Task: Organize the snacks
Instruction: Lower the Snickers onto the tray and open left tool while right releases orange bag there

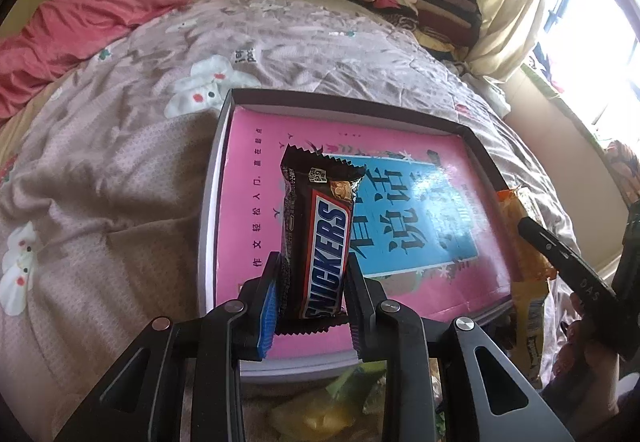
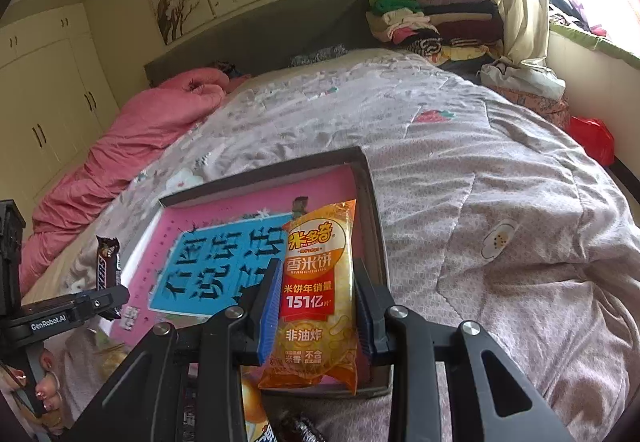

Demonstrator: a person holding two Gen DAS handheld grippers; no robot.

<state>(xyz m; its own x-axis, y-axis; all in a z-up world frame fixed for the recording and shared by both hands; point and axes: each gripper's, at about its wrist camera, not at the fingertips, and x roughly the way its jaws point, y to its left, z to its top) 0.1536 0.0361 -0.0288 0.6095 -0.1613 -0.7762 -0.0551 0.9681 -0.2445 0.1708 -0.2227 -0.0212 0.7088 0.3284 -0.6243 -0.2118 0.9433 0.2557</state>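
Observation:
My left gripper point(image 1: 310, 294) is shut on a brown Snickers bar point(image 1: 316, 242) and holds it upright above a shallow box point(image 1: 344, 100) lined with a pink and blue sheet. My right gripper point(image 2: 316, 302) is shut on an orange rice cracker packet point(image 2: 318, 298) over the box's right side point(image 2: 370, 194). The packet point(image 1: 524, 242) and the right gripper's finger point(image 1: 560, 254) show at the right of the left wrist view. The Snickers bar point(image 2: 107, 262) and the left gripper show at the left of the right wrist view.
The box lies on a bed with a pinkish-grey quilt point(image 1: 120, 162). A pink blanket point(image 1: 80, 22) lies at the head. Folded clothes point(image 2: 432, 18) are piled by the window. More snack packets point(image 1: 320, 410) lie on the quilt just below the box, near my grippers.

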